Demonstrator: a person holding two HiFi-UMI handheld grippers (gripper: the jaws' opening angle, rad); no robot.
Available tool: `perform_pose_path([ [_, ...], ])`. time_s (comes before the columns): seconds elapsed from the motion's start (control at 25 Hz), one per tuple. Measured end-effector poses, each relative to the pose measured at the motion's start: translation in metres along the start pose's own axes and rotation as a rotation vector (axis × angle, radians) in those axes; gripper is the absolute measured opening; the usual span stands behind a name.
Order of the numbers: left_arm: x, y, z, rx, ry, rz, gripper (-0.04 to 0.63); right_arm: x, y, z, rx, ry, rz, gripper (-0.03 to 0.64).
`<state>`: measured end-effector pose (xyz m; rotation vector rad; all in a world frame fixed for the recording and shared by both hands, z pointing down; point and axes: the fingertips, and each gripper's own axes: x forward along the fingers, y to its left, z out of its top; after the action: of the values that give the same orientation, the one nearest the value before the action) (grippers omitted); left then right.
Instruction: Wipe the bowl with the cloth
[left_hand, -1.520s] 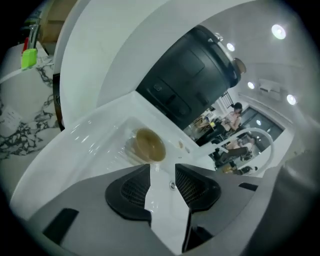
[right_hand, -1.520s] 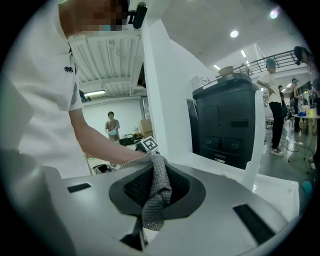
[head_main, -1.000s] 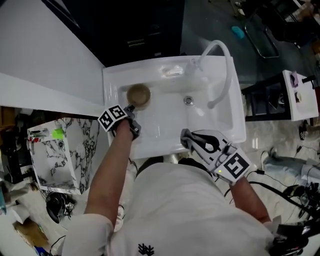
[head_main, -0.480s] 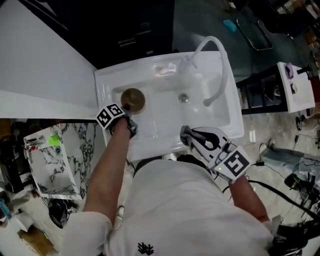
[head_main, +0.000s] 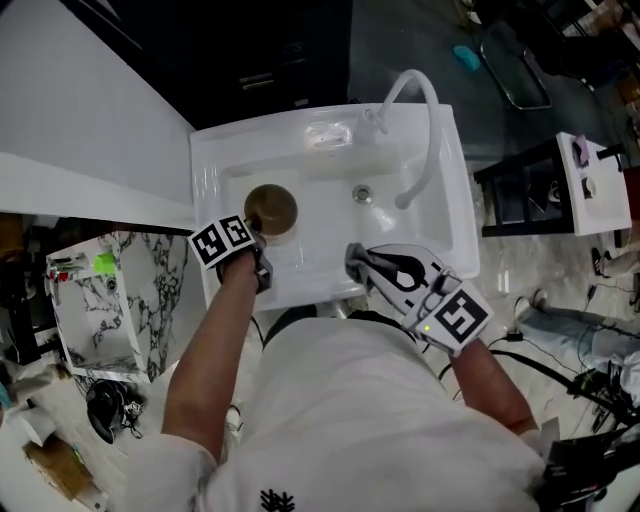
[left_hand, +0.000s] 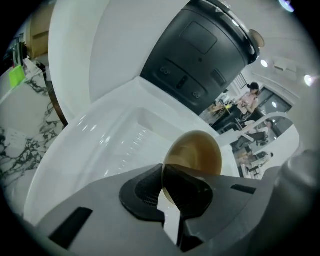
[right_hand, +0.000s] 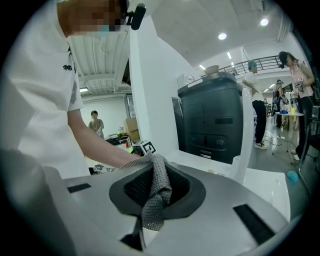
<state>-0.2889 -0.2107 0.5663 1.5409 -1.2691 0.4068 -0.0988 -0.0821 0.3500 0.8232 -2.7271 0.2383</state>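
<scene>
While the person leans over the sink (head_main: 322, 232), the right gripper (head_main: 362, 264) hangs nearest the body, above the sink's front edge at about 5 o'clock, with its jaws pressed together on a bunched grey cloth (right_hand: 155, 196) whose loose end droops below the pads. Just beyond, at 8 o'clock of the basin, the left gripper (left_hand: 168, 199) has its jaws clamped tight on the near rim of the brown bowl (head_main: 271, 208), one pad inside and one outside the wall. That bowl sits in the 9 o'clock part of the sink with its mouth turned upward towards the head view; whether it rests on the basin floor or is lifted slightly I cannot tell. From the cloth, the bowl lies at roughly 10 o'clock, near but apart, with bare basin between. Being round, it offers no long axis, so the open mouth is the target, and the right gripper likely has to travel up and leftward to reach it. Farther off lie the drain (head_main: 362, 194) at centre and the curved white faucet (head_main: 418, 128) at 1 o'clock.
</scene>
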Motion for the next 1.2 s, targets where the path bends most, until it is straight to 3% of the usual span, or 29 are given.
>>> perform_pose_path([
  [0.4,-0.057,-0.08,-0.058,-0.016,-0.032,-0.11,0.017,-0.004,0.006,0.0,-0.086,0.012,0.133,0.037],
  [0.56,-0.071,-0.102,-0.079,-0.011,-0.035,-0.083,0.017,-0.004,0.009,-0.011,-0.14,0.059,0.17,0.037],
  [0.76,-0.077,-0.123,-0.104,0.015,-0.033,-0.043,0.017,-0.001,0.004,-0.039,-0.201,0.137,0.143,0.037],
  [1.2,-0.071,-0.163,-0.14,0.089,-0.021,0.037,0.018,-0.013,-0.013,-0.106,-0.599,0.418,0.045,0.037],
])
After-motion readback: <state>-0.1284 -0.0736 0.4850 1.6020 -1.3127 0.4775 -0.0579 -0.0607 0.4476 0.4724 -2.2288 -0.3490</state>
